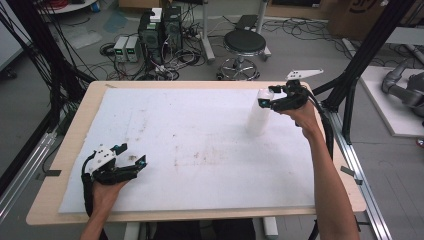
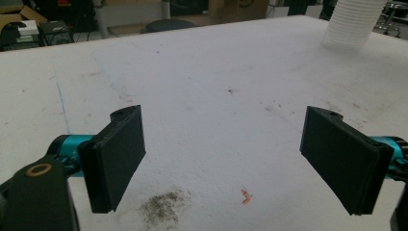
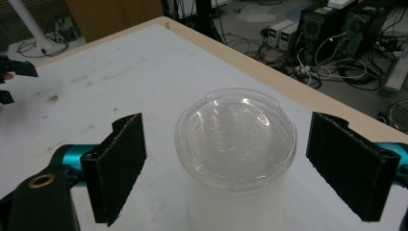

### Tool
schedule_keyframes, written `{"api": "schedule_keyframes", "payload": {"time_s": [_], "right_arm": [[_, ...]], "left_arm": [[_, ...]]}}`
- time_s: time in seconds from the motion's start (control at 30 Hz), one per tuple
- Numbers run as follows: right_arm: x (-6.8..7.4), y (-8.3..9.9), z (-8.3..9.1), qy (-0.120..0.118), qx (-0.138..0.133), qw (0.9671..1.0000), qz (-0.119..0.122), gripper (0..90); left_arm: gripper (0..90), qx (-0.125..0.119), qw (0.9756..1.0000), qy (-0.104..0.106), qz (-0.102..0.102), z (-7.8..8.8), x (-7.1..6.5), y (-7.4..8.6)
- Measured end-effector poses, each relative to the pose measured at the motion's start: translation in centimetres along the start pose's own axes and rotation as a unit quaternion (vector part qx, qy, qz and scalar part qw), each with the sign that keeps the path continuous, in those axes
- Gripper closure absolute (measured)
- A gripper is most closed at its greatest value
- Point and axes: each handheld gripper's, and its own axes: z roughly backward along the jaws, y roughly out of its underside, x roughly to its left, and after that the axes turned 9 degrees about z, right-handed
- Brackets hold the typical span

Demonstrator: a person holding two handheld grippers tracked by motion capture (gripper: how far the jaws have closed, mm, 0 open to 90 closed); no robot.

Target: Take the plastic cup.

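a tall stack of clear plastic cups (image 1: pixel 259 114) stands upright on the far right part of the white foam mat (image 1: pixel 190 145), near its back edge. from above, in the right gripper view, the stack (image 3: pixel 235 144) is round, translucent and ribbed down its side, with a stepped rim and a glossy inner floor; how many cups are nested cannot be told. in the left gripper view its ridged base (image 2: pixel 353 24) shows at the far corner.

the right gripper (image 1: pixel 266 101) sits at the top of the stack, the person's right forearm reaching up from the bottom edge with the wrist bent inward. its two black, flat, rough-faced jaws stand wide apart, one either side of the rim, neither touching it.

the left gripper (image 1: pixel 131 157) rests low on the mat's near left area, hand beneath it, its two jaws also spread apart with nothing between them, well apart from the stack.

the mat is matte, grainy, and stained with dark specks; it covers a light wooden table (image 1: pixel 75 125). behind stands one black round stool (image 1: pixel 244 45).
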Motion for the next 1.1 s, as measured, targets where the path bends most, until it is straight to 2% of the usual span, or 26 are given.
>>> {"api": "schedule_keyframes", "payload": {"time_s": [0.43, 0.53, 0.63, 0.67, 0.73, 1.1], "right_arm": [[0.1, 0.4, -0.4, 0.002, 0.012, 0.9999, -0.005, 13.5], [0.1, 0.5, -0.6, 0.006, 0.018, 0.9998, 0.0, 13.7], [0.5, 1.3, -0.4, 0.028, -0.012, 0.9995, 0.013, 16.5], [0.5, 1.9, -0.4, 0.029, -0.026, 0.9992, 0.006, 16.9], [0.4, 2.4, -0.4, 0.026, -0.029, 0.9992, -0.007, 16.8], [0.2, 2.8, -0.6, 0.022, -0.033, 0.9992, -0.007, 16.8]], "left_arm": [[15.7, 0.0, 1.0, 0.004, -0.001, 0.0, 0.0, 0.0], [15.7, 0.0, 1.0, 0.004, 0.0, 0.0, 0.0, 0.0], [15.7, 0.0, 1.0, 0.004, 0.0, 0.0, 0.0, 0.0], [15.7, 0.001, 1.0, 0.005, -0.001, 0.0, 0.0, 0.0], [15.7, 0.001, 1.0, 0.004, 0.001, 0.0, 0.1, 0.0], [15.7, 0.01, 0.9999, 0.0, 0.002, -0.2, 0.1, -0.1]]}}
